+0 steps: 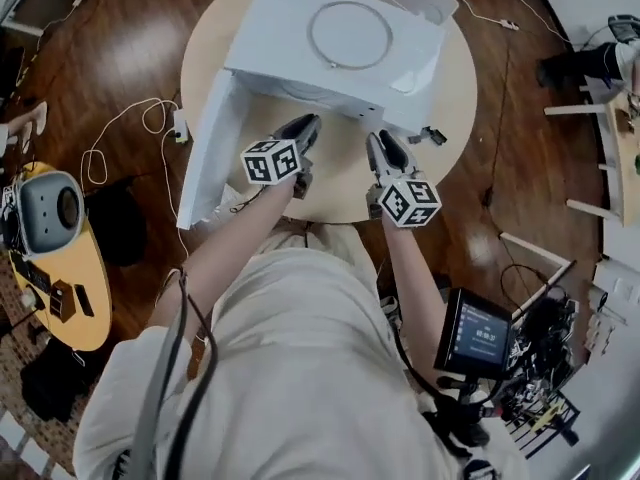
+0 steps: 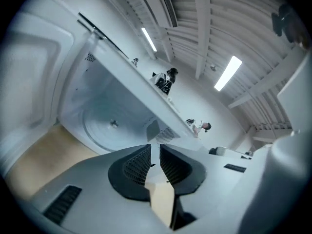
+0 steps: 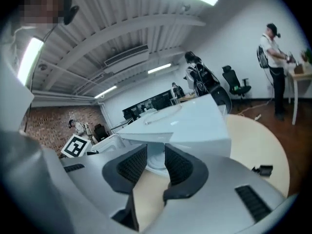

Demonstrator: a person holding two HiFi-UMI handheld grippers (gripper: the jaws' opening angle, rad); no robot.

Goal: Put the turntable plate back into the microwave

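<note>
- We hold both claws in front of the white microwave (image 1: 330,48), which sits on a round, pale wooden worktop (image 1: 340,183).
- The microwave's door (image 1: 205,158) stands swung open on our left side.
- The turntable plate (image 2: 109,126) lies flat on the floor of the microwave's cavity, with a small hub showing at its centre. Neither claw touches it.
- Our left claw (image 1: 305,123) points into the open cavity. In the left gripper view, the left claw (image 2: 155,152) shows only a narrow slit between its dark ribbed pads, with nothing in it.
- Our right claw (image 1: 385,140) hovers just beside the left one, toward the microwave's right half. Its jaws are moderately apart and empty in the right gripper view (image 3: 156,162).
- A thin ring (image 1: 310,34) rests on the microwave's top.
- A small dark object (image 1: 430,136) lies on the worktop just right of the microwave.
</note>
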